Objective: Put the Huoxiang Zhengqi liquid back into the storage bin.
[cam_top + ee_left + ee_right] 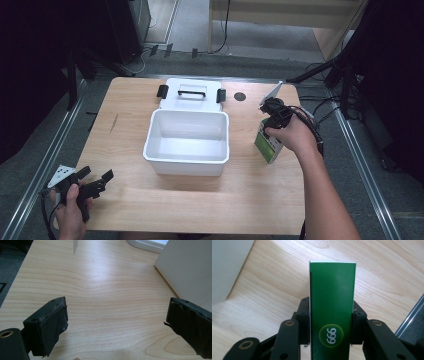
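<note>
Partly hidden, green box [332, 307] sits clamped in right claw [331, 326].

The one mark that reads clearly stands on the green box [332, 312] seen in the right gripper view: white digits inside a round badge ringed in pale yellow-green, low on the box's green face. As that view shows them they read "666"; since the box may be upside down to the camera, they could as well be "999". In the high view the same box [266, 145] stands right of the white bin [186, 160], and its side carries small print that is too tiny and blurred to make out. Nothing else in the pictures bears readable writing
</note>
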Tool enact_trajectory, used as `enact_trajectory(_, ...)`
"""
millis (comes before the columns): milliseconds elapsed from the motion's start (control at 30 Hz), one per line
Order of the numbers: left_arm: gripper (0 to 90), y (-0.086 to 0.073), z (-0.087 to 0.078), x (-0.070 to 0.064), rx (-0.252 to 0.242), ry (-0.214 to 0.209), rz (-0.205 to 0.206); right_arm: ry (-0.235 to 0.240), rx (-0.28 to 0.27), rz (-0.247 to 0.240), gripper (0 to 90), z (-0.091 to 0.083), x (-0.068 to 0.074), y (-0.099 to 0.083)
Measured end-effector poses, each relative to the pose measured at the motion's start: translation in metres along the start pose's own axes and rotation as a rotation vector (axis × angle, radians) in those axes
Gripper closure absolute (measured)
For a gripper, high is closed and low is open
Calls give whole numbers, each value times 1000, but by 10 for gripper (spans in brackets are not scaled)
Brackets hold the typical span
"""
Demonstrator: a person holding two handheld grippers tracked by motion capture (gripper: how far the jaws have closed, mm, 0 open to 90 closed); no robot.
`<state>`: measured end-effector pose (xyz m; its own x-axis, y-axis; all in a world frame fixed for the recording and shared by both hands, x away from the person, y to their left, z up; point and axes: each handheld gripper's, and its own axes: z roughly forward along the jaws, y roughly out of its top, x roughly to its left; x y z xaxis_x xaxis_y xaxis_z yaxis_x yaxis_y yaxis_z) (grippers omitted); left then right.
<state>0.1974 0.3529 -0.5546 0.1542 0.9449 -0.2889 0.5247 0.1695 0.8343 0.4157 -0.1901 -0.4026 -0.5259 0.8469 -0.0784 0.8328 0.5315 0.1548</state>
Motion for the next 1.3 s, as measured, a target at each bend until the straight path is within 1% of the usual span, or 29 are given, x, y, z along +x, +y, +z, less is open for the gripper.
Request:
enact_trajectory(33,45,0,0,0,1,1,0,1,-2,-16,637,0,1,0)
enact_trajectory(67,45,0,0,0,1,1,0,1,-2,-16,637,0,1,0)
enact_trajectory(100,45,0,0,0,3,0,1,4,-5,-52,639,-3,2,-2)
enact_trajectory(133,45,0,0,0,3,0,1,4,-5,-52,639,-3,2,-2)
enact_trajectory(167,45,0,0,0,4,1,2,10,-19,-92,639,-7,4,-4)
enact_trajectory(200,45,0,0,0,4,1,2,9,-28,-114,639,-9,6,-5)
enact_trajectory(233,46,0,0,0,4,3,3,7,-42,-151,640,-12,8,-6)
enact_trajectory(267,45,0,0,0,3,4,3,5,-54,-175,640,-15,9,-7)
enact_trajectory(300,45,0,0,0,3,4,3,5,-54,-175,640,-15,9,-7)
enact_trajectory(333,45,0,0,0,3,3,3,2,-66,-197,641,-18,11,-7)
enact_trajectory(367,45,0,0,0,3,4,3,-4,-77,-226,641,-21,12,-7)
enact_trajectory(400,45,0,0,0,3,4,3,-25,-103,-288,642,-28,15,-8)
enact_trajectory(500,45,0,1,-1,3,3,3,-38,-126,-387,642,-41,19,-9)
enact_trajectory(567,45,0,1,-1,0,3,3,-34,-144,-447,643,-50,22,-9)
enact_trajectory(600,45,0,1,-1,0,3,3,-34,-144,-447,643,-50,22,-9)
enact_trajectory(633,45,0,1,-1,1,2,3,-24,-164,-523,644,-59,25,-10)
enact_trajectory(667,45,0,0,-1,0,0,4,-19,-174,-564,643,-63,27,-10)
enact_trajectory(800,45,0,0,0,-1,-3,4,-4,-185,-683,643,-78,35,-10)
enact_trajectory(833,45,0,0,0,-1,-3,4,-4,-185,-683,643,-78,35,-10)
enact_trajectory(867,45,0,0,0,0,-3,4,-5,-191,-727,642,-85,39,-10)
enact_trajectory(900,45,0,0,0,1,-3,4,-11,-199,-753,642,-89,41,-10)
enact_trajectory(1000,45,0,0,0,1,-3,5,-8,-210,-774,641,-101,46,-9)
enact_trajectory(1100,46,0,0,-1,1,-2,5,1,-211,-807,641,-111,51,-7)
enact_trajectory(1167,45,0,0,-1,1,-2,6,11,-217,-810,641,-117,54,-5)
enact_trajectory(1233,45,0,0,0,3,-3,6,12,-224,-811,641,-122,57,-3)
enact_trajectory(1267,46,0,0,0,2,-3,6,11,-231,-821,640,-125,59,-2)
enact_trajectory(1300,45,0,0,0,4,-3,7,13,-227,-820,640,-127,60,-1)
